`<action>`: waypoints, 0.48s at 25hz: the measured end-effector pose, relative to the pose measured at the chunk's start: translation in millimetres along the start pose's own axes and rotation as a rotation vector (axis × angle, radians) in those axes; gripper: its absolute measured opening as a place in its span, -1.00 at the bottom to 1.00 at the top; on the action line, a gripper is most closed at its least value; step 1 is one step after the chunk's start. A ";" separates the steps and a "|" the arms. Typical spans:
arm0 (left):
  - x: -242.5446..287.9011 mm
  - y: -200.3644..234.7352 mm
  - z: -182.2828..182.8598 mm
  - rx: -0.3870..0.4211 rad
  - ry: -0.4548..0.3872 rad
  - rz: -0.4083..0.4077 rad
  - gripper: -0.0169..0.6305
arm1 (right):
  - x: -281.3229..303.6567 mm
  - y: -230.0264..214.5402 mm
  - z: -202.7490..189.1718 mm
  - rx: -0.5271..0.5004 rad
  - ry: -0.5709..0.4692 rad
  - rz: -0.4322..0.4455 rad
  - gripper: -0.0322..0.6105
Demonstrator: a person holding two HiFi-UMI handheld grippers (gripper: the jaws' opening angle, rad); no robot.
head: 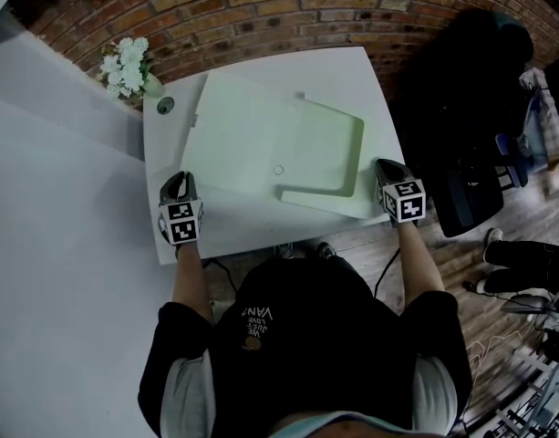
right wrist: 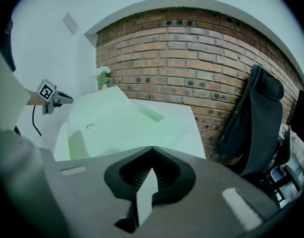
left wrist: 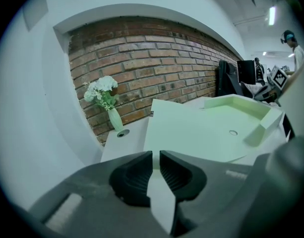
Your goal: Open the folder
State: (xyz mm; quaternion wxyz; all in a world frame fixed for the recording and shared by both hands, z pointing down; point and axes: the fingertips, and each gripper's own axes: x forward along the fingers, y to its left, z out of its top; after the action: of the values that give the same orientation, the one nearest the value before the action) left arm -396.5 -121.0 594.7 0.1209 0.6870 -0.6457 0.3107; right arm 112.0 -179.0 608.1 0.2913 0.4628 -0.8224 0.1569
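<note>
A pale green folder (head: 279,144) lies on the white table (head: 352,71). Its flat cover (head: 233,135) is on the left and a shallow tray part (head: 329,153) on the right. My left gripper (head: 181,182) is at the cover's near left corner. In the left gripper view the cover (left wrist: 186,128) slopes up and its corner runs into the narrow gap of my left gripper (left wrist: 156,155), whose pads close on it. My right gripper (head: 386,170) sits by the folder's near right edge. In its own view my right gripper (right wrist: 152,150) is shut, with nothing between the tips.
A small vase of white flowers (head: 126,67) and a round hole (head: 165,105) are at the table's far left corner, against a brick wall (head: 288,7). A black chair (head: 471,89) stands to the right of the table. Another person's legs (head: 525,263) are at the far right.
</note>
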 end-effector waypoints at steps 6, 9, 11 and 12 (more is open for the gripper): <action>-9.6 2.7 12.4 0.008 -0.021 0.024 -0.94 | 1.0 0.7 1.8 -0.003 -0.009 0.013 -0.90; -13.9 0.8 17.5 0.015 -0.030 0.025 -0.95 | 0.2 1.8 2.3 -0.010 -0.009 0.021 -0.90; -16.9 0.1 21.7 0.013 -0.042 0.029 -0.95 | 0.9 1.3 2.7 -0.006 -0.013 0.022 -0.90; -18.4 -0.5 24.4 0.013 -0.050 0.031 -0.94 | 1.5 1.0 3.1 -0.005 -0.016 0.022 -0.90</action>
State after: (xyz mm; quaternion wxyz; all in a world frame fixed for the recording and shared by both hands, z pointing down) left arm -389.0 -119.8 565.1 0.0955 0.6851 -0.6572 0.2994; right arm 109.6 -181.1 606.6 0.2843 0.4540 -0.8302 0.1544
